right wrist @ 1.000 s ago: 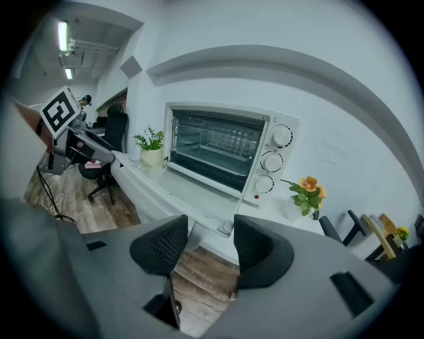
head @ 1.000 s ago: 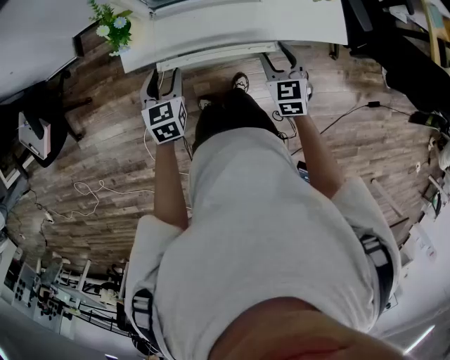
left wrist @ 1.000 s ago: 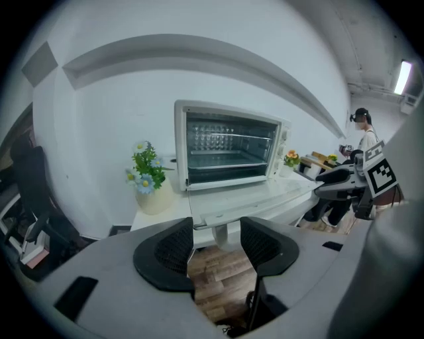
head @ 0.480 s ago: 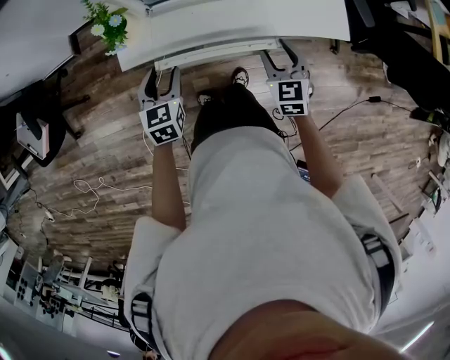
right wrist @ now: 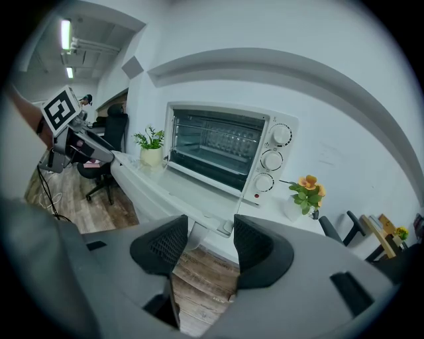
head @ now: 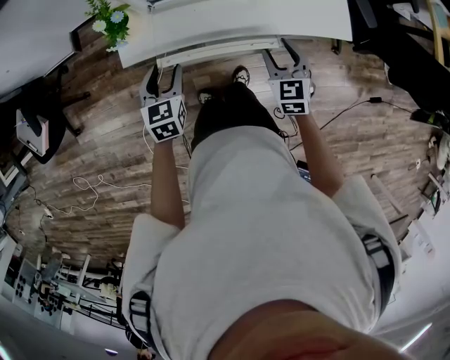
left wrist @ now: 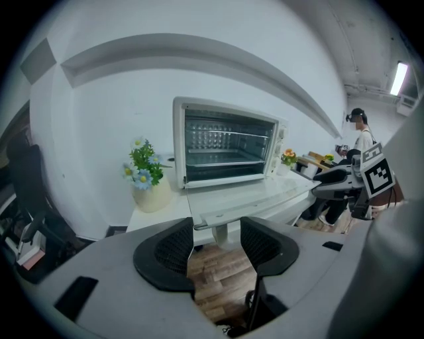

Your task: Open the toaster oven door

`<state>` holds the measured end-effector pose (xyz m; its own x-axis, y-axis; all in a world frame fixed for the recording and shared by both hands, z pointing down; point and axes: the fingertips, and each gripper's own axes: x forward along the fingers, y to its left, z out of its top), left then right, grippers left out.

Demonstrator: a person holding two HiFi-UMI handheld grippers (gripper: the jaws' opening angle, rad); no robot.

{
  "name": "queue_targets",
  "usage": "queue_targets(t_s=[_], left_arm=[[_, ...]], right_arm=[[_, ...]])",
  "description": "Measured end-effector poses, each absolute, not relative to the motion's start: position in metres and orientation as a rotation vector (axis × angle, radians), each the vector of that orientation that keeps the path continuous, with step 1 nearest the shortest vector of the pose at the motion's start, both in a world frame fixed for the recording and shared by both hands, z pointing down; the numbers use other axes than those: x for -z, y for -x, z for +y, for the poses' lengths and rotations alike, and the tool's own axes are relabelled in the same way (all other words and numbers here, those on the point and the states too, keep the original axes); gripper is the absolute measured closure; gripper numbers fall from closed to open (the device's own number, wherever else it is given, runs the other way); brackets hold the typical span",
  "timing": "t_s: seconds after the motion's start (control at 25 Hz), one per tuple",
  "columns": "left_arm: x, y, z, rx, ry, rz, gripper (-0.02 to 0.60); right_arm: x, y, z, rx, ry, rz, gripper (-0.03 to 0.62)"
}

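The white toaster oven (left wrist: 225,147) stands on a white table (head: 232,21), and its glass door (left wrist: 246,197) hangs down flat, showing the racks inside. In the right gripper view the oven (right wrist: 225,149) has three knobs on its right side, and its lowered door (right wrist: 173,187) ends at the handle edge just beyond my jaws. My left gripper (left wrist: 217,242) is open, with nothing between its jaws, a little short of the door's front edge. My right gripper (right wrist: 207,242) is also open and holds nothing. In the head view both grippers (head: 162,72) (head: 279,55) point at the table's front edge.
A pot of white and blue flowers (left wrist: 146,177) stands left of the oven, and orange flowers (right wrist: 307,191) stand to its right. Office chairs (right wrist: 99,155) and loose cables (head: 84,190) are on the wooden floor. Another person (left wrist: 361,136) stands far to the right.
Both grippers have edged slightly forward toward the table's front edge. Both have stayed open.
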<state>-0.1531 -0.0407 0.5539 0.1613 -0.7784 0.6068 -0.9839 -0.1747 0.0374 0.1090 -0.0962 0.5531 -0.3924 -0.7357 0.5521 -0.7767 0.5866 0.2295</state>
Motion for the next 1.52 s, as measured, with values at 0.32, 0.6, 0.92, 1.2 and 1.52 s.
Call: queue_targets(t_s=[0.32,0.6,0.92,1.2,1.52], left_arm=[[-0.561,0.152,-0.039,-0.656,-2.02,-1.671,0.348],[-0.564,0.153,-0.038,-0.638,-2.038,-1.691,0.348],[-0.567,0.154,-0.034,-0.604,-2.081,-1.69,0.348],[-0.576,0.152,-0.029,-0.606,-2.089,-1.696,0.348],[-0.587,0.146,-0.029,-0.593,-2.085,-1.767,0.348]], right_arm=[[-0.56,-0.11,-0.094,-0.08,-1.197,-2.189,0.378],[-0.563,-0.109,-0.093,-0.062,-1.214,-2.197,0.378],[-0.566,-0.109,-0.089,-0.036,-1.262,-2.196,0.378],[-0.575,-0.111,-0.084,-0.02,-1.296,-2.183,0.379],[-0.586,-0.116,-0.083,0.019,-1.315,-2.224,0.378]])
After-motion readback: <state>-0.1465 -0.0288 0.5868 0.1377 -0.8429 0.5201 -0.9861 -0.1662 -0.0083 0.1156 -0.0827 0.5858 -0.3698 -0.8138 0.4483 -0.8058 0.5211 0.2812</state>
